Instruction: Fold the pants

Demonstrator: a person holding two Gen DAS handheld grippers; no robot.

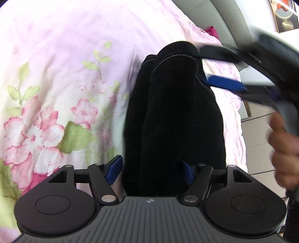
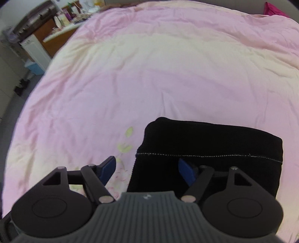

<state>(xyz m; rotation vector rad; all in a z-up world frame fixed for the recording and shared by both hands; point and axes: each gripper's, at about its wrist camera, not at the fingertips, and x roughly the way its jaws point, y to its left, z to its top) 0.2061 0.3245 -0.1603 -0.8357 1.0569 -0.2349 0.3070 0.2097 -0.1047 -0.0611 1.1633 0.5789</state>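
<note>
The black pants [image 1: 173, 115] lie folded into a narrow stack on the pink floral bedspread [image 1: 56, 74]. My left gripper [image 1: 150, 171] is open, its blue pads spread on either side of the stack's near end. My right gripper [image 1: 207, 65] shows blurred at the upper right of the left wrist view, at the stack's far end, with blue fingers [image 1: 224, 83] apart. In the right wrist view the pants [image 2: 211, 142] are a compact black block with a stitched hem. My right gripper [image 2: 147, 169] is open over its near left corner.
The bedspread [image 2: 149, 74] stretches wide beyond the pants. A magenta cloth [image 2: 272, 9] lies at the far edge. A wooden cabinet with clutter [image 2: 50, 31] stands beyond the bed's left side. A hand [image 1: 284, 149] holds the right gripper's handle.
</note>
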